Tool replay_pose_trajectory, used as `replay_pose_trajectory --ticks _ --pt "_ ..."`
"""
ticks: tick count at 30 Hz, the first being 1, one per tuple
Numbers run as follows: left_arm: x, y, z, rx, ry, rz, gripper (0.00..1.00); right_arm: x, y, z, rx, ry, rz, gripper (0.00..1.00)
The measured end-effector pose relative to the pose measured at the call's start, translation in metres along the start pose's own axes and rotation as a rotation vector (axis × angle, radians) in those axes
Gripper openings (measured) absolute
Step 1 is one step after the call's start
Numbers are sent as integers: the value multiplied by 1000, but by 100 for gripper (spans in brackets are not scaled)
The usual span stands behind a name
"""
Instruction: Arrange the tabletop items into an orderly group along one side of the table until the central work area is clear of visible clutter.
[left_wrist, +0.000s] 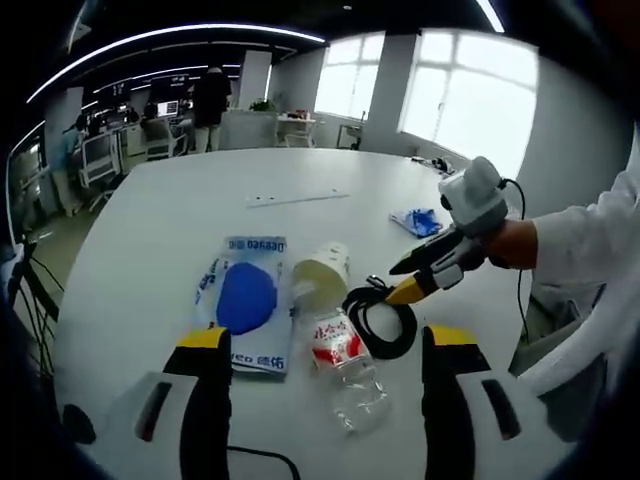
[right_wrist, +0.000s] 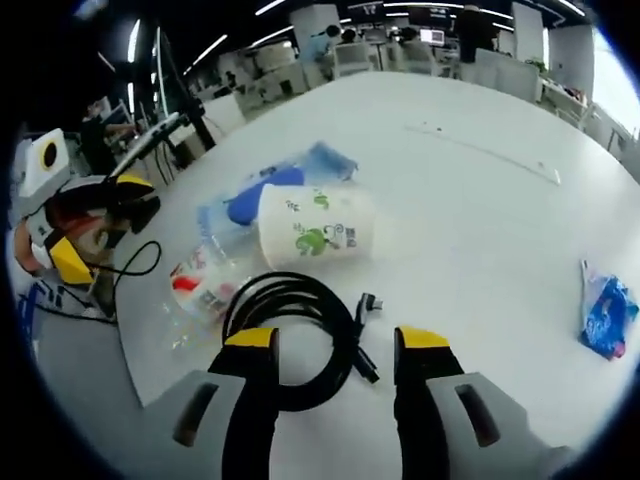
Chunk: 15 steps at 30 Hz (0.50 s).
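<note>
While both hand-held grippers gape, the white table (left_wrist: 150, 210) spreads — office desks (left_wrist: 110, 140) behind, bright windows (left_wrist: 465, 90).

Left gripper view: looks across table (left_wrist: 150, 210) toward windows, set back from clutter. Right gripper view: close above coiled cable (right_wrist: 295, 320), facing opposite way. Shared: cable, cup (left_wrist: 320, 272), bottle (right_wrist: 205, 285).

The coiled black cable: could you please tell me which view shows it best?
The right gripper view: the coiled black cable lies close, just ahead of the open right gripper, its plug end clear. In the left gripper view the cable looks smaller, beside the plastic bottle.
</note>
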<state>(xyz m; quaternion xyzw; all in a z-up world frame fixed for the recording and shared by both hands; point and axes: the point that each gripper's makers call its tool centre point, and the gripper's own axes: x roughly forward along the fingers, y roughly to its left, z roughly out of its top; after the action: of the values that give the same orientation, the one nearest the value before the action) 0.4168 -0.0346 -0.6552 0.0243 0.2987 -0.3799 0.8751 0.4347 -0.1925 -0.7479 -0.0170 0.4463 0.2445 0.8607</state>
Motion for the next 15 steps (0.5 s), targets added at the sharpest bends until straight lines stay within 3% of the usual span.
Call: replay_pose_trajectory --ticks 15 --pt "7 -1 -6 -11 15 -13 78 15 -2 -11 -75 82 -48 23"
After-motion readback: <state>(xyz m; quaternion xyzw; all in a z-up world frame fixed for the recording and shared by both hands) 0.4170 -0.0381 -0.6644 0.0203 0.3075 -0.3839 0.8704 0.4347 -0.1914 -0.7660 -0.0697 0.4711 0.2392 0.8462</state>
